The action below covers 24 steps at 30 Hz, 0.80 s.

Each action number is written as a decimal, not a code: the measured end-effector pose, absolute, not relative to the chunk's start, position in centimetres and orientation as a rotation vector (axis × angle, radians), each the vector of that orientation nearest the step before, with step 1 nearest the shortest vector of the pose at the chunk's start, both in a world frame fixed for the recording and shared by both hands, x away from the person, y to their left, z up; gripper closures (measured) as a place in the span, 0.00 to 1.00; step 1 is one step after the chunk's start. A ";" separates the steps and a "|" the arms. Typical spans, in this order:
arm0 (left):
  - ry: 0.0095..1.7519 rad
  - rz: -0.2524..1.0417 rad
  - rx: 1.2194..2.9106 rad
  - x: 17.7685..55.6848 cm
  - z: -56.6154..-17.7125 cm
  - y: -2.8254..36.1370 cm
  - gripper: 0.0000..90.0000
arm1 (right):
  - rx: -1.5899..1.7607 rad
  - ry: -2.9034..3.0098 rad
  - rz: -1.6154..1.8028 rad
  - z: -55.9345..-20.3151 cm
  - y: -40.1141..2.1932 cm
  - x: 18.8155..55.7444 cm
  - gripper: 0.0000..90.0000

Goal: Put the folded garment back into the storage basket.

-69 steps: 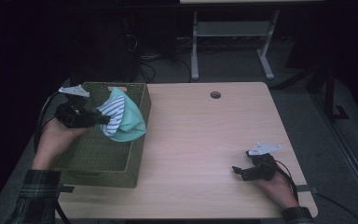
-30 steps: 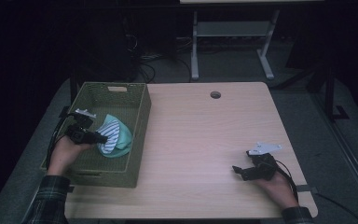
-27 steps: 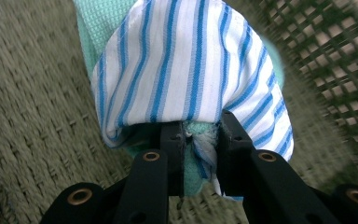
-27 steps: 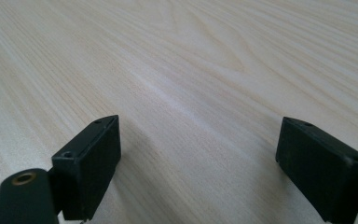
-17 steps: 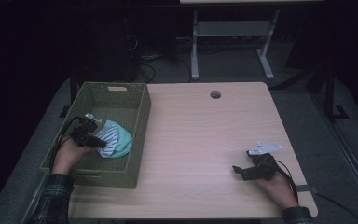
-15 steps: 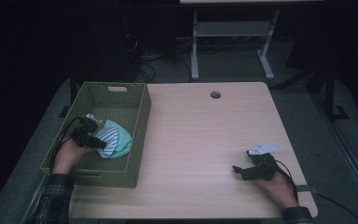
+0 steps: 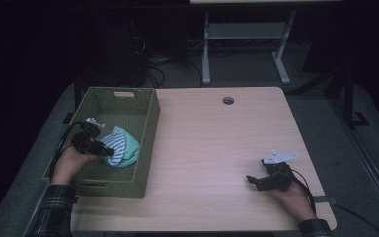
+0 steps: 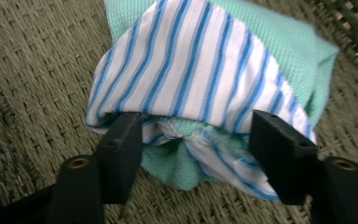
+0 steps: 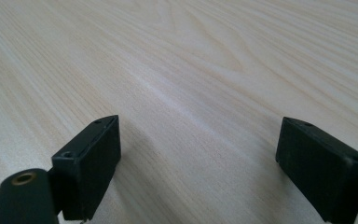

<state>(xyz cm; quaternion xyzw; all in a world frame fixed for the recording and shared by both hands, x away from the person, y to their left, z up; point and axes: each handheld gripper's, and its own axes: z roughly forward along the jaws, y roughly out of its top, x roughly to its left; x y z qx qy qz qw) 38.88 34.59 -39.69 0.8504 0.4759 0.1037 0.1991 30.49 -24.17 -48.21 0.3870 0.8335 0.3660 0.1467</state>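
Note:
A bundled cloth (image 7: 124, 148), mint green with a white and blue striped side (image 8: 191, 74), lies on the floor of a green woven basket (image 7: 150, 129) at the table's left. My left gripper (image 7: 106, 151) reaches into the basket at the cloth's near end. Its jaws have just been opening and now stand apart, open, with the cloth's bunched end (image 8: 186, 144) loose between them. My right gripper (image 7: 251, 180) rests low over the bare wooden table (image 7: 217, 143) at the front right, open (image 9: 198, 154), nothing between its jaws.
The basket's right wall rises between the cloth and the tabletop. A round cable hole (image 7: 228, 100) sits at the table's far edge. A desk frame (image 7: 242, 44) and cables stand on the floor behind the table.
The left gripper lowered the cloth from above the basket's rim down onto the basket floor, then its jaws spread apart and let it go. The right gripper stayed put.

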 end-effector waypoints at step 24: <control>1.134 0.349 2.219 37.4 -33.5 30.8 0.19 | 1.113 2.400 1.053 -48.2 -24.2 30.5 0.15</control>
